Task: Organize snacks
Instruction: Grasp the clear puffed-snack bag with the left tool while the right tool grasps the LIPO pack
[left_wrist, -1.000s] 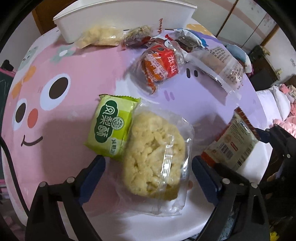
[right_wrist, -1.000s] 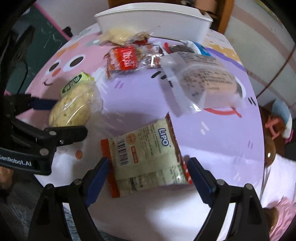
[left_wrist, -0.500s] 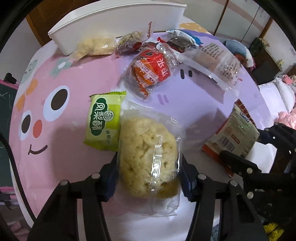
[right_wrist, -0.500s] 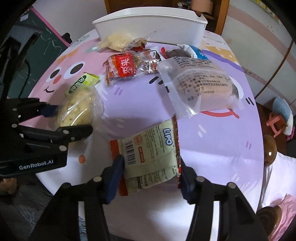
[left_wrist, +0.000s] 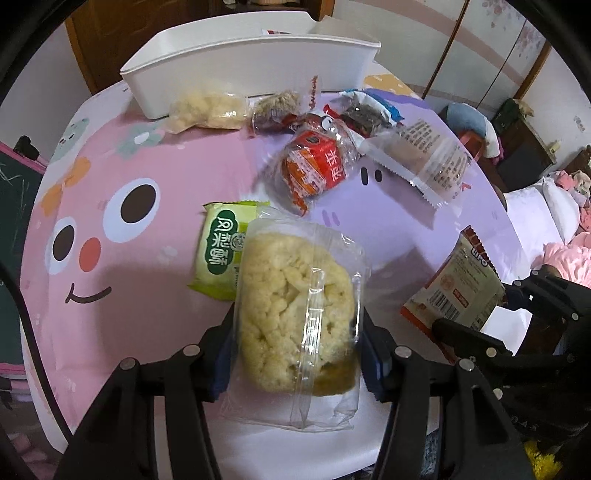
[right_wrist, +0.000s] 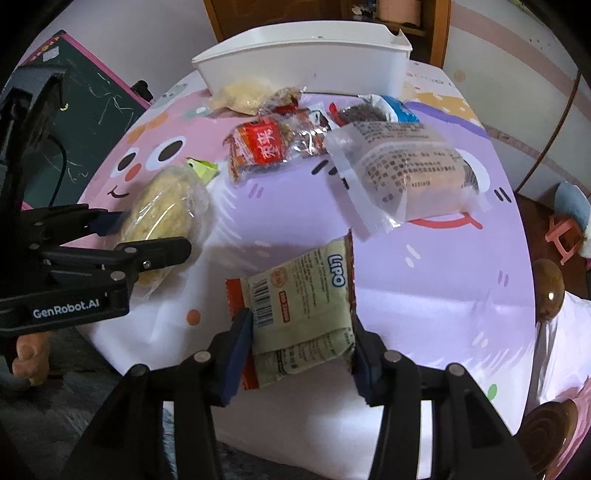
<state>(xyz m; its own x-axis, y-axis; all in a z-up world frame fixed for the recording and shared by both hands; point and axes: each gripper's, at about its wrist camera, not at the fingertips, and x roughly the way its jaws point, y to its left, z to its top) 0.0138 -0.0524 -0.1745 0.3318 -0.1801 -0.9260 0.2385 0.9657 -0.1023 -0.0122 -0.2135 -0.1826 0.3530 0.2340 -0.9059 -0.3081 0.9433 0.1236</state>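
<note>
My left gripper (left_wrist: 297, 354) is shut on a clear-wrapped yellow puffed cake (left_wrist: 295, 310) and holds it just above the table; it also shows in the right wrist view (right_wrist: 162, 221). My right gripper (right_wrist: 301, 343) is shut on a cream LIPO packet with orange ends (right_wrist: 303, 306), lifted off the table; the packet shows in the left wrist view (left_wrist: 458, 291). A white bin (left_wrist: 251, 70) stands at the table's far edge, also in the right wrist view (right_wrist: 303, 62).
On the pink and purple cartoon tablecloth (left_wrist: 122, 166) lie a green packet (left_wrist: 221, 254), a red packet (left_wrist: 317, 166), a large clear-wrapped pastry (right_wrist: 406, 170), a pale snack bag (left_wrist: 207, 110) and several small dark snacks (left_wrist: 362, 110) beside the bin.
Both grippers have closed from open onto their snacks and lifted them: the left on the yellow cake, the right on the LIPO packet.
</note>
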